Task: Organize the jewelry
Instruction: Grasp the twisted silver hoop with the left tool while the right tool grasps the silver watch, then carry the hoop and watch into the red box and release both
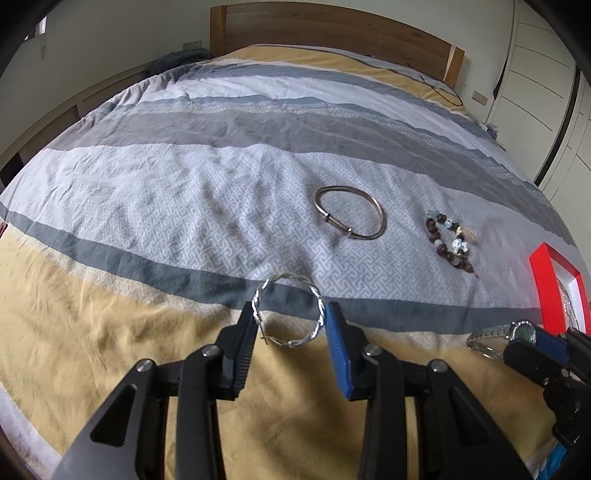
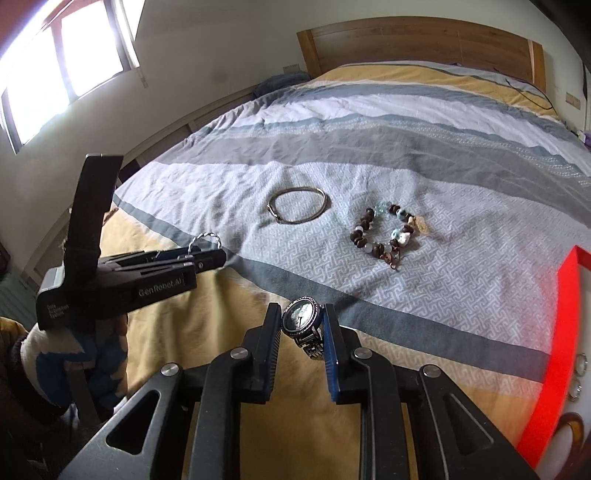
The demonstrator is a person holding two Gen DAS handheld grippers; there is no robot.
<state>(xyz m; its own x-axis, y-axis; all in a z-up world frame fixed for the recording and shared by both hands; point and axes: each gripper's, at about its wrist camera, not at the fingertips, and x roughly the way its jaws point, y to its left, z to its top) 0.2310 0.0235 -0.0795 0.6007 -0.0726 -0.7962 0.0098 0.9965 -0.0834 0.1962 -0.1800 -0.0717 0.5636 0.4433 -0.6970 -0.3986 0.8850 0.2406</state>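
Note:
My left gripper (image 1: 290, 314) is shut on a twisted silver bangle (image 1: 288, 310) and holds it above the bed; it also shows in the right wrist view (image 2: 207, 254) at the left. My right gripper (image 2: 301, 325) is shut on a wristwatch (image 2: 301, 319) with a metal band, also visible in the left wrist view (image 1: 517, 332). A plain metal bangle (image 1: 351, 218) (image 2: 297, 205) and a brown beaded bracelet (image 1: 448, 240) (image 2: 384, 232) lie on the patterned bedspread beyond both grippers. A red-rimmed jewelry tray (image 2: 554, 332) (image 1: 550, 291) sits at the right.
The striped bedspread (image 1: 184, 184) covers the whole bed, with a wooden headboard (image 1: 332, 29) at the far end. Several rings (image 2: 578, 373) lie in the tray. A window (image 2: 66, 66) is on the left wall and wardrobe doors (image 1: 546, 74) on the right.

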